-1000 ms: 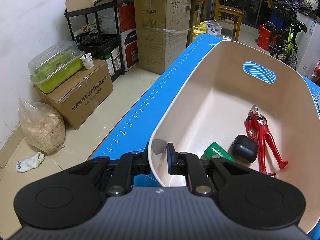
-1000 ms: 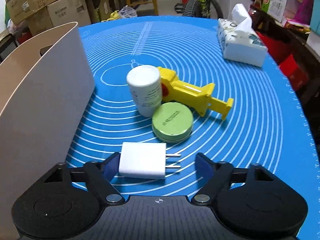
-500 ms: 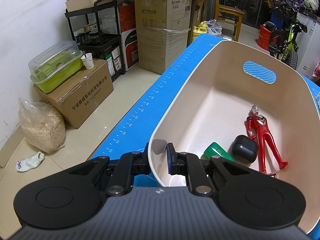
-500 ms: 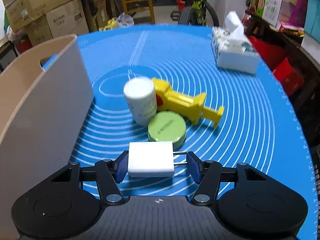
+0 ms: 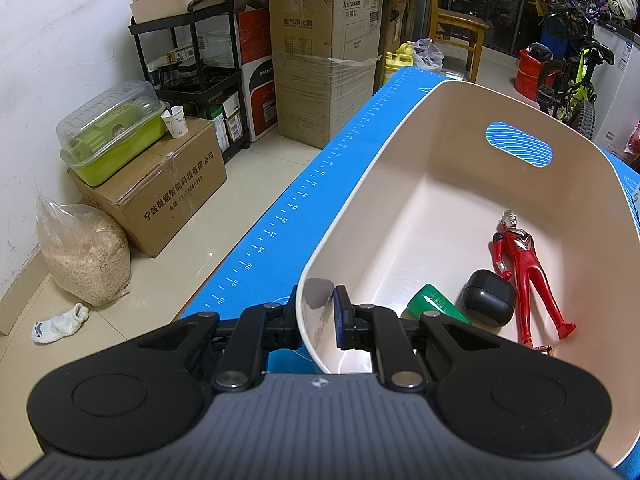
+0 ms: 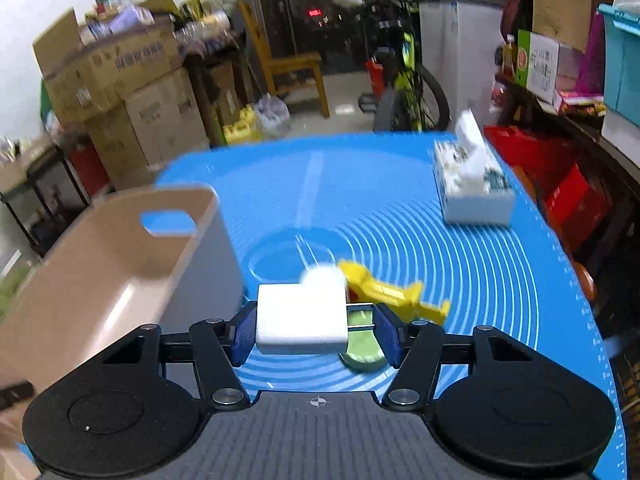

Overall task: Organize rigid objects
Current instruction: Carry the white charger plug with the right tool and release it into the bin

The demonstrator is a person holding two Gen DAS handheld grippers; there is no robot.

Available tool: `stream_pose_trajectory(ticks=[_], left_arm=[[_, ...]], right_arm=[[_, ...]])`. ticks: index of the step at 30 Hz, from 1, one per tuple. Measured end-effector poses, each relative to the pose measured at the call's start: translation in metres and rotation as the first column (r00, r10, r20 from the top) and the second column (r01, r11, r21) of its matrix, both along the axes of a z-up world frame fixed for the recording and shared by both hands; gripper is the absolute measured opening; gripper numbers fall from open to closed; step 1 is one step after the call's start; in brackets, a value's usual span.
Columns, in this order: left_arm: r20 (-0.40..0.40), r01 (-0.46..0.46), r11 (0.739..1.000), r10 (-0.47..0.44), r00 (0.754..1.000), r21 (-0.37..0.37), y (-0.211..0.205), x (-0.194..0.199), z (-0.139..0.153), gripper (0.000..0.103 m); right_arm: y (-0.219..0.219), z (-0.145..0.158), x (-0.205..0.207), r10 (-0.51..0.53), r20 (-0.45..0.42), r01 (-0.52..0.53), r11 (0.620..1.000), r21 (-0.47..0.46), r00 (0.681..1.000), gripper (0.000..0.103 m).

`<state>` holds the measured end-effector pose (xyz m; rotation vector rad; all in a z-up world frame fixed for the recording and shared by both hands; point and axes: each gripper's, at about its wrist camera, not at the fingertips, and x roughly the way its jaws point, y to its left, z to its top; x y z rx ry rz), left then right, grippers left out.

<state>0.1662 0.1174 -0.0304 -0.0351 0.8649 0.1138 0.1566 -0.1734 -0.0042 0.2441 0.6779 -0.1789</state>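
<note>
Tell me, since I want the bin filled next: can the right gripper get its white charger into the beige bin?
Probably yes. The right gripper holds the white charger lifted off the mat, and the beige bin sits open-topped just to its left, nothing between.

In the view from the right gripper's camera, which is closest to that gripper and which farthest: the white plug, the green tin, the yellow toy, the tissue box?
From the right gripper outward:
1. White plug, held between its fingers.
2. Green tin, just below and right of the plug.
3. Yellow toy, beyond the tin, mid-mat.
4. Tissue box, far right of the mat.

One bin, three items inside, four items outside, one tissue box.
</note>
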Motion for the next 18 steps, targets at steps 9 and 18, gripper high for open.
stream_pose_trajectory(ticks=[9,18], left_arm=[[0.0,0.001,1.0,-0.001,1.0,0.0,0.0,0.0,0.0,0.017],[0.0,0.002,1.0,-0.002,1.0,0.001,0.0,0.0,0.0,0.017]], right_arm=[[0.041,0.031,0.01,0.111,0.106,-0.105,0.993,-0.057,0.988,0.065],[0.104,0.028,0.016,0.291,0.118,-0.274,0.951,-0.141,0.949,0.065]])
